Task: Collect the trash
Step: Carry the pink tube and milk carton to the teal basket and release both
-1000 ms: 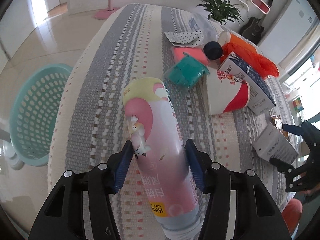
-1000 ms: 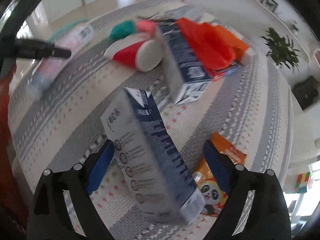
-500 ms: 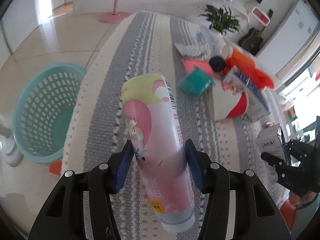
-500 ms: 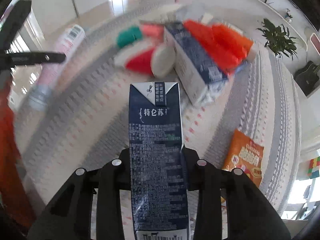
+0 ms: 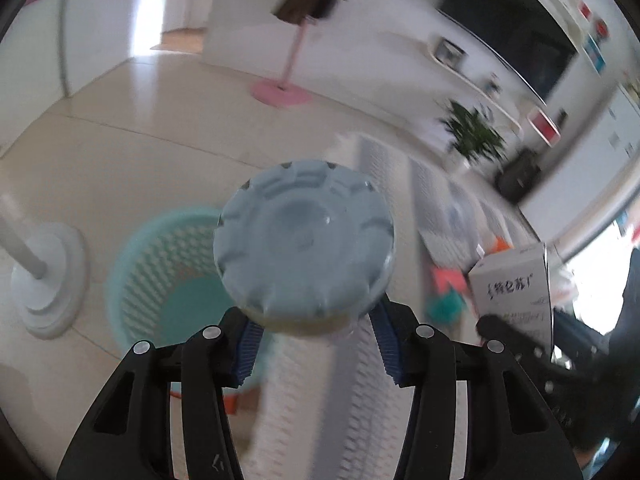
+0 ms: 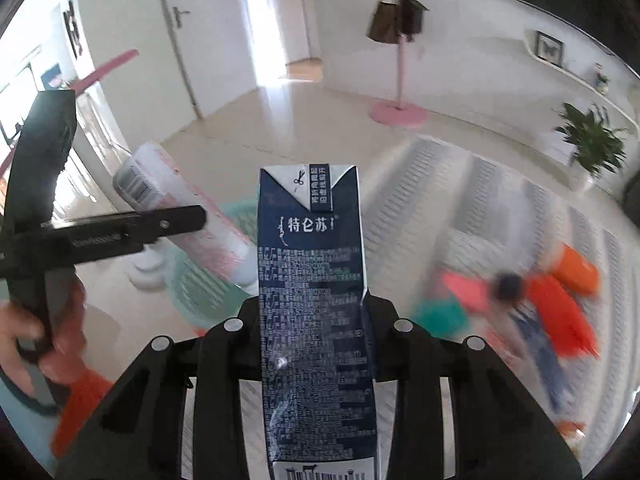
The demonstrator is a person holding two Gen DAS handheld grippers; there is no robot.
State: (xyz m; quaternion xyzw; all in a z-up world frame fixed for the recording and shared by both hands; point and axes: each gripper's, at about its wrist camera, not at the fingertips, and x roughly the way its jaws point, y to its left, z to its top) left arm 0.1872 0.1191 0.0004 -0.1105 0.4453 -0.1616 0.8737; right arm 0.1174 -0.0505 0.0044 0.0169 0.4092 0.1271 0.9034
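Bright daylight glares off the floor (image 5: 132, 152); fisheye edges curve darkly, and the table (image 6: 500, 208) is motion-blurred.

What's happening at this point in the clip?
A person is clearing trash off a striped table, one gripper per hand. The left gripper is shut on a pink bottle, whose blue cap faces its camera, with the teal basket on the floor beyond. The right gripper is shut on a dark blue milk carton. Nothing has been dropped yet.
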